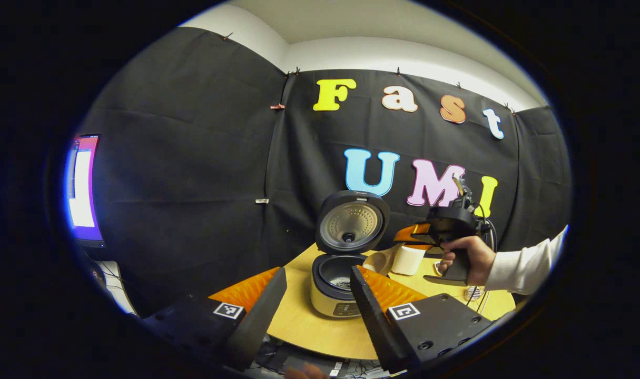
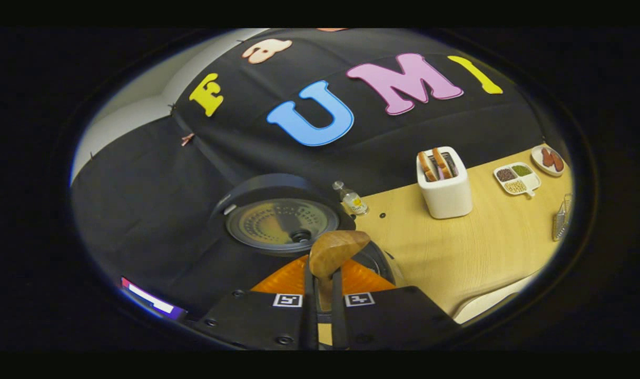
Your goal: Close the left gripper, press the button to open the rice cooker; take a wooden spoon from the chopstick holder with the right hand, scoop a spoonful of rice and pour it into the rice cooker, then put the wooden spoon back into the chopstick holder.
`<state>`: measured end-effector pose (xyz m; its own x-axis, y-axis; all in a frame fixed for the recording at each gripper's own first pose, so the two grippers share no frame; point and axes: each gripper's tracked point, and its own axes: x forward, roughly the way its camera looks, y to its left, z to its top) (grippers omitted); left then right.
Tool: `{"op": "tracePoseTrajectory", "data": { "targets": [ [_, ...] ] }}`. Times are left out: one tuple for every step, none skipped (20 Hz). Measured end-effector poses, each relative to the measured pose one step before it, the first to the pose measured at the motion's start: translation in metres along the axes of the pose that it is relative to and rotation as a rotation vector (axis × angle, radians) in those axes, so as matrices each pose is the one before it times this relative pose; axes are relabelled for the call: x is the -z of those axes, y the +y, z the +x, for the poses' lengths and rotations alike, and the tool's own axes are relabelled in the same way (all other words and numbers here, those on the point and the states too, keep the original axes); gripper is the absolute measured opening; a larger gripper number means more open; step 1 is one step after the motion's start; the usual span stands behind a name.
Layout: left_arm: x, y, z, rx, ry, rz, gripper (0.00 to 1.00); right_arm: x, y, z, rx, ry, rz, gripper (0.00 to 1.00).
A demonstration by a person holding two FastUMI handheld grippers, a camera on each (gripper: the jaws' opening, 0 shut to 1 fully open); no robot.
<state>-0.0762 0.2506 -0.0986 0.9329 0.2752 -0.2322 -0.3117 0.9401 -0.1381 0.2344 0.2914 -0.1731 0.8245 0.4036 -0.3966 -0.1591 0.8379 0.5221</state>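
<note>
Right gripper (image 2: 322,295): we saw its fingers clamped on the handle of the wooden spoon (image 2: 334,252), the bowl standing up past the fingertips.
Spoon's place: we found it held in front of the rice cooker (image 2: 283,223), its bowl overlapping the edge of the open lid; whether it carried rice we could not tell.
Left gripper (image 1: 317,300): we saw its fingers spread wide, gripping nothing, raised in front of the table (image 1: 309,321).
Rice cooker: in the left gripper view it stood open (image 1: 343,263), lid upright, framed between the left fingers.
Holding hand: a hand (image 1: 464,260) in a white sleeve held the right gripper (image 1: 449,223) to the right of the cooker.
Around: we noted a white toaster (image 2: 445,184) with bread, a small bottle (image 2: 351,200), a divided dish (image 2: 517,179) of grains, and a plate (image 2: 549,159) well apart.
Off-table: a lit screen (image 1: 82,189) stood far left.
</note>
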Motion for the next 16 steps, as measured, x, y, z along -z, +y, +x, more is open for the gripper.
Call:
{"op": "tracePoseTrajectory", "data": {
  "targets": [
    [0.00139, 0.00418, -0.00044, -0.00389, -0.00006, -0.00469, 0.85, 0.00567, 0.00177, 0.00617, 0.00923, 0.0086, -0.0288, 0.14],
    [-0.00014, 0.00444, -0.0006, -0.00532, -0.00152, -0.00653, 0.85, 0.00477, 0.00258, 0.00521, 0.00942, 0.0062, -0.03245, 0.1],
    [0.00062, 0.00423, -0.00132, -0.00446, -0.00023, -0.00812, 0.85, 0.0046, 0.00191, 0.00446, 0.00694, 0.00773, -0.03635, 0.12],
    [-0.00005, 0.00411, -0.00022, -0.00506, -0.00133, -0.00763, 0.85, 0.00451, 0.00302, 0.00269, 0.00783, 0.0068, -0.04134, 0.14],
    [0.00122, 0.00323, -0.00104, -0.00442, -0.00029, -0.00579, 0.85, 0.00336, 0.00279, 0.00432, 0.00645, 0.00608, -0.04627, 0.1],
    [0.00053, 0.00277, 0.00023, -0.00304, 0.00102, -0.00408, 0.85, 0.00165, 0.00477, 0.00068, 0.00568, -0.00056, -0.04563, 0.14],
    [0.00112, 0.00341, -0.00014, -0.00404, -0.00078, -0.0045, 0.85, 0.00192, 0.00363, 0.00143, 0.00542, 0.00206, -0.04681, 0.1],
    [-0.00033, 0.00256, -0.00039, -0.00426, -0.0014, -0.00556, 0.85, -0.00005, 0.00373, 0.00131, 0.00294, -0.00262, -0.04369, 0.14],
    [-0.00063, 0.00252, -0.00053, -0.00301, -0.00139, -0.006, 0.85, 0.00028, 0.00323, 0.00204, 0.0015, -0.00339, -0.04218, 0.1],
    [0.00078, 0.00126, -0.00049, -0.00242, -0.00075, -0.00496, 0.85, -0.0004, 0.00447, 0.00206, -0.00046, -0.00442, -0.04429, 0.1],
    [0.00177, 0.00127, -0.00019, -0.00186, 0.00098, -0.00451, 0.85, 0.00084, 0.00483, 0.00256, -0.00185, 0.00089, -0.03979, 0.1],
    [-0.00026, 0.00116, -0.0002, -0.00196, -0.00079, -0.00475, 0.85, 0.00137, 0.00377, 0.00147, -0.00188, 0.00259, -0.03522, 0.1],
    [0.00085, 0.0009, 0.00007, -0.00196, 0.0004, -0.00359, 0.85, 0.00165, 0.00302, 0.00211, 0.00053, 0.0014, -0.03521, 0.1],
    [-0.00077, 0.00083, -0.00067, -0.00302, -0.00212, -0.00204, 0.85, 0.00314, 0.00156, 0.00129, 0.00087, 0.00517, -0.03052, 0.1],
    [-0.00103, 0.00016, -0.00071, -0.00195, -0.00315, -0.00055, 0.85, 0.00115, 0.00117, 0.00145, 0.0041, -0.00242, -0.03155, 0.1],
    [-0.00168, 0.00044, -0.00096, -0.0026, -0.00401, 0.00092, 0.85, 0.00003, 0.00191, 0.00032, 0.00309, -0.0054, -0.03295, 0.1]
  ]
}}
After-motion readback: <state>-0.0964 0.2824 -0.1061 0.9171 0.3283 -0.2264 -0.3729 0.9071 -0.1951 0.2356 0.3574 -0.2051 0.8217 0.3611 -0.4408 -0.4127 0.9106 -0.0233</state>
